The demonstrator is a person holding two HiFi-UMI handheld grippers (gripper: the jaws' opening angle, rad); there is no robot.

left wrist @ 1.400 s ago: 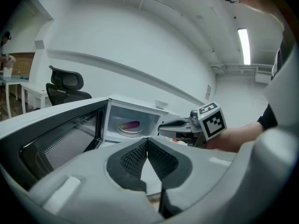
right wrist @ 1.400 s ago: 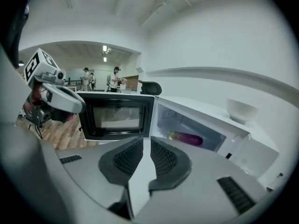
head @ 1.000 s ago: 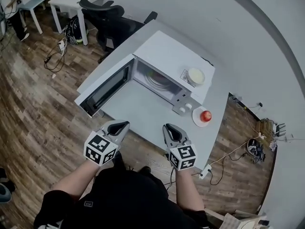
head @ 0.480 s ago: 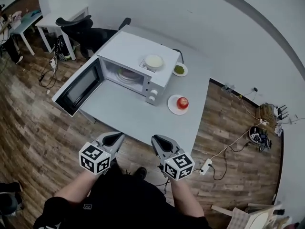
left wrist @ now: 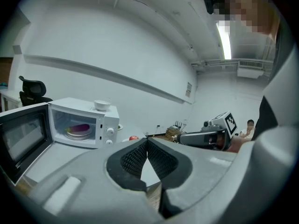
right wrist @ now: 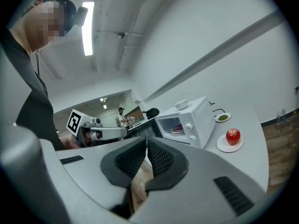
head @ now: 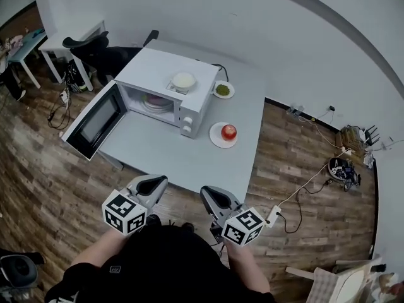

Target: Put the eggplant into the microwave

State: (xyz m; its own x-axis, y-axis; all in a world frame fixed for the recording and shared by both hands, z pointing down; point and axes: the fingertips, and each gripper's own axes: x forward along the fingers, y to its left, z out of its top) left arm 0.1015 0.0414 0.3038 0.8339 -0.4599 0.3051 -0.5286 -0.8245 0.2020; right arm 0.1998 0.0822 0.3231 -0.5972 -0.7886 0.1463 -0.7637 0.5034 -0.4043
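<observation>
The white microwave (head: 158,74) stands on the grey table (head: 183,160) with its door (head: 95,122) swung wide open to the left. Inside, a purple eggplant (head: 153,99) lies on the turntable plate; it also shows in the left gripper view (left wrist: 80,128) and the right gripper view (right wrist: 177,127). My left gripper (head: 158,180) hangs short of the table's near edge, its jaws together and empty (left wrist: 147,140). My right gripper (head: 208,193) is beside it, also off the table; its jaws are closing, almost together, with nothing between them (right wrist: 146,139).
A red apple (head: 229,131) sits on a white plate to the right of the microwave. A small dish of green stuff (head: 222,90) lies behind it, and a white bowl (head: 184,80) rests on the microwave's top. A black chair (head: 101,52) stands beyond the table; cables (head: 303,188) trail across the wooden floor.
Both grippers have drawn back from the table's edge toward the person's body, and the table now sits farther off. The right jaws have narrowed.
</observation>
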